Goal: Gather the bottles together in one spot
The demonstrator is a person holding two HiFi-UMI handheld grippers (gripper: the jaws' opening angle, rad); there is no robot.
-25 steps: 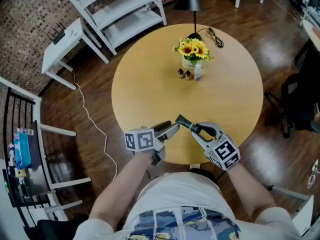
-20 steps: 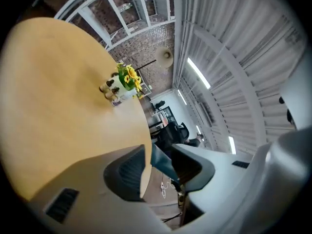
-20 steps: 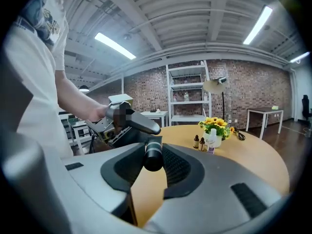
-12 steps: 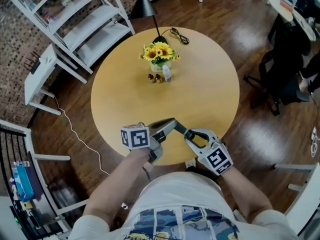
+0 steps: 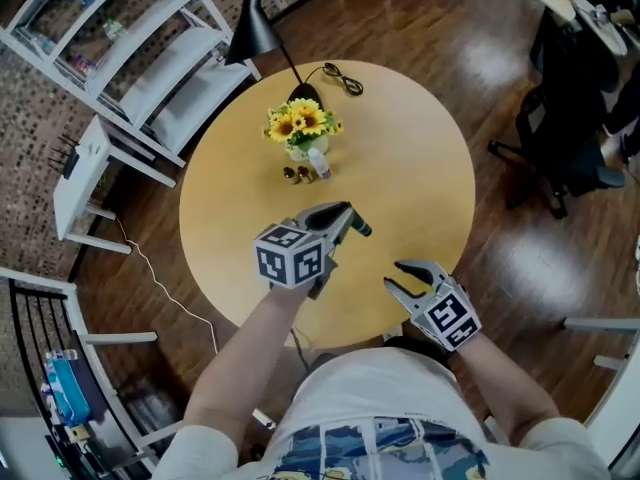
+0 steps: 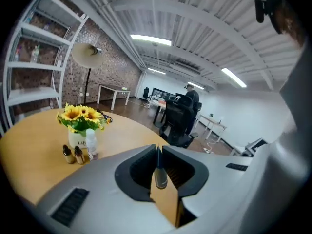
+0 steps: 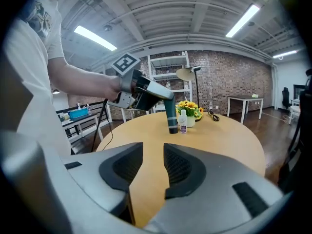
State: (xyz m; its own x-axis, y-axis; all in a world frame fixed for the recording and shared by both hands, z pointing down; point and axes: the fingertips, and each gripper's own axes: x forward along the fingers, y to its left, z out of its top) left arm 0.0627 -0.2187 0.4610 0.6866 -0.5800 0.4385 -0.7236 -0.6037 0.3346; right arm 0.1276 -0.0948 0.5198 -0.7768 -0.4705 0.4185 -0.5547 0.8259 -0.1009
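My left gripper (image 5: 347, 215) hovers over the middle of the round wooden table (image 5: 420, 168), shut on a dark teal bottle (image 5: 360, 228). The right gripper view shows that bottle (image 7: 172, 119) hanging down from the left gripper's fingers (image 7: 158, 96). Between the shut jaws in the left gripper view, only its end (image 6: 160, 177) shows. Two small brown bottles (image 5: 294, 175) and a white bottle (image 5: 320, 164) stand in front of a sunflower vase (image 5: 300, 128). Near the table's front edge, my right gripper (image 5: 393, 275) is opening with nothing between its jaws.
A black lamp (image 5: 250, 30) and a coiled cable (image 5: 345, 80) are at the table's far edge. White shelves (image 5: 120, 38) stand at the back left, and a black office chair (image 5: 570, 118) at the right. Wooden floor surrounds the table.
The teal bottle has passed from my right gripper to my left, which shut on it and carried it forward. The right gripper has let go and drawn back to the right.
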